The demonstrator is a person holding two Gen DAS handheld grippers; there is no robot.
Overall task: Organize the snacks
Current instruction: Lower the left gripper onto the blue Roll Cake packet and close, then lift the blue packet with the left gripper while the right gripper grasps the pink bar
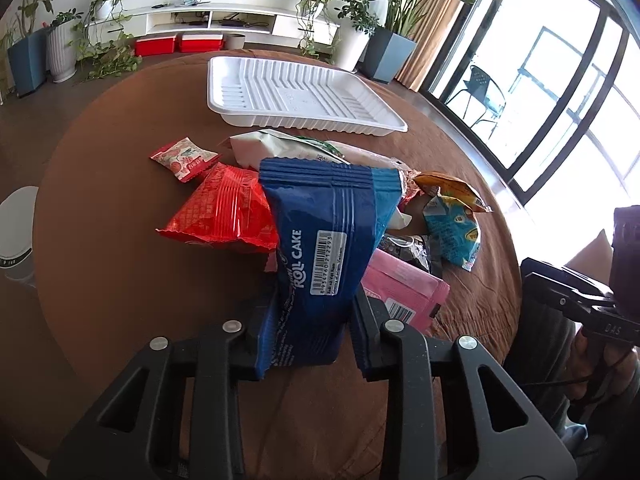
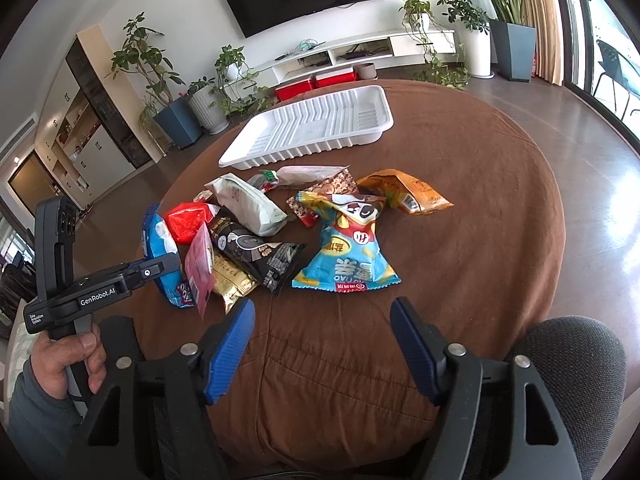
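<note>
Left gripper (image 1: 310, 320) clamped on blue roll cake pack (image 1: 320, 248), probably lifted just off the snack pile (image 2: 280, 224). Right gripper (image 2: 322, 344) jaws apart, empty. White tray (image 2: 312, 128) behind pile.

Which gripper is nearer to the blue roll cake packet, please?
Left. The left gripper has its jaws closed on the blue roll cake packet; the right gripper hovers open over bare tablecloth, apart from it.
</note>
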